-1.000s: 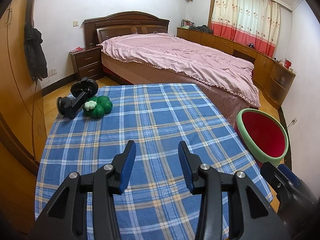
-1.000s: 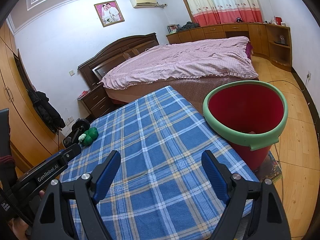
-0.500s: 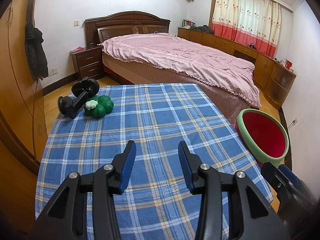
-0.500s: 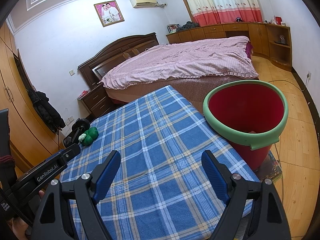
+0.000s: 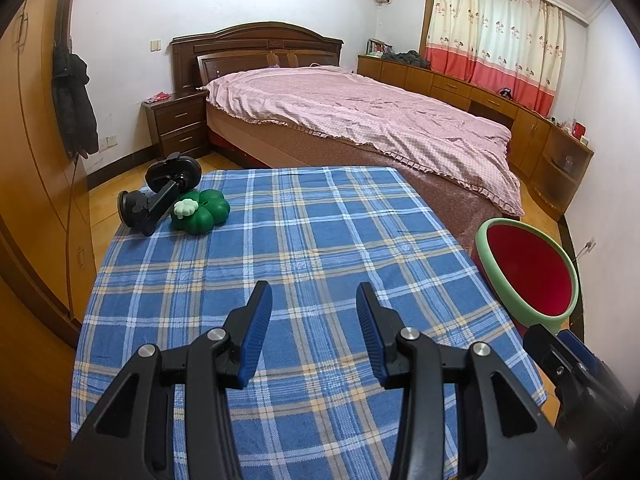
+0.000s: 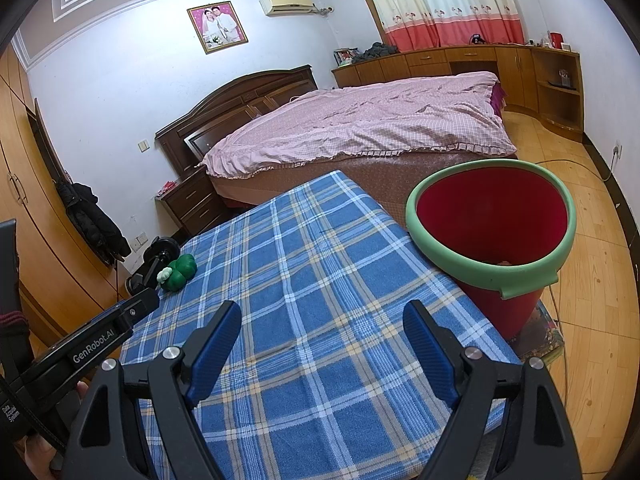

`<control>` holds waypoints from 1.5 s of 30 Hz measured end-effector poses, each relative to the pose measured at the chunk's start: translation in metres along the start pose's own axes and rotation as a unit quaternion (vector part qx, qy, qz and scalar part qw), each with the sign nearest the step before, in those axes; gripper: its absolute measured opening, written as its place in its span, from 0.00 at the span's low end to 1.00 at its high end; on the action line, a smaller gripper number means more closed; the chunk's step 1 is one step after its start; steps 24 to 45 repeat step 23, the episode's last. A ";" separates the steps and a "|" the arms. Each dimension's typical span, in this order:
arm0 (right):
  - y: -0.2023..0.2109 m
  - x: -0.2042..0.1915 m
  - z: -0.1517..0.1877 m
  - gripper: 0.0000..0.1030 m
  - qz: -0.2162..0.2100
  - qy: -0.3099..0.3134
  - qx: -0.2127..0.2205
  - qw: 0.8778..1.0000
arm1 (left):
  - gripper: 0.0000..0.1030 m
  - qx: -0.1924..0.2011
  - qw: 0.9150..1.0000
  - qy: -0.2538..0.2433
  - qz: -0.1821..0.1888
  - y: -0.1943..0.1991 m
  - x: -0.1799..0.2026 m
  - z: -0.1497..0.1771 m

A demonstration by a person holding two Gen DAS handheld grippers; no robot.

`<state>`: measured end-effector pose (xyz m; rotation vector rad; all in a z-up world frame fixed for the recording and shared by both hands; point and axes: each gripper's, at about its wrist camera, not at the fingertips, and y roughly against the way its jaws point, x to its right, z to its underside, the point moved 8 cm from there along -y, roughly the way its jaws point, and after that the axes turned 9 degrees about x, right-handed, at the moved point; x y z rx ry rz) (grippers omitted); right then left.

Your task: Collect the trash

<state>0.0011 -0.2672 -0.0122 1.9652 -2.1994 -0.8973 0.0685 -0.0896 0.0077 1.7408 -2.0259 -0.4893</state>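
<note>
A red bin with a green rim (image 6: 491, 220) stands just off the right edge of a table under a blue plaid cloth (image 6: 304, 280); something small lies at its bottom. The bin (image 5: 528, 272) also shows at the right in the left wrist view. A green clover-shaped toy (image 5: 201, 212) and a black suction mount (image 5: 160, 192) lie at the table's far left corner. My left gripper (image 5: 314, 320) hovers open over the near cloth (image 5: 312, 240), nothing between its blue pads. My right gripper (image 6: 320, 340) is open wider, also empty, left of the bin.
A bed with a pink cover (image 5: 360, 120) lies beyond the table, a nightstand (image 5: 176, 124) to its left. Wooden wardrobes (image 5: 24, 160) with a hanging black coat (image 5: 74, 96) line the left wall. Low cabinets (image 6: 480, 68) run under the curtain. Wood floor (image 6: 596, 280) lies right of the bin.
</note>
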 end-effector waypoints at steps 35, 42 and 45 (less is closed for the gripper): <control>0.001 -0.001 0.001 0.82 0.013 0.001 0.011 1.000 | 0.43 -0.005 1.000 0.005 -0.005 0.003 -0.010 0.003; 0.001 -0.001 0.001 0.82 0.013 0.001 0.011 1.000 | 0.43 -0.005 1.000 0.005 -0.005 0.003 -0.010 0.003; 0.001 -0.001 0.001 0.82 0.013 0.001 0.011 1.000 | 0.43 -0.005 1.000 0.005 -0.005 0.003 -0.010 0.003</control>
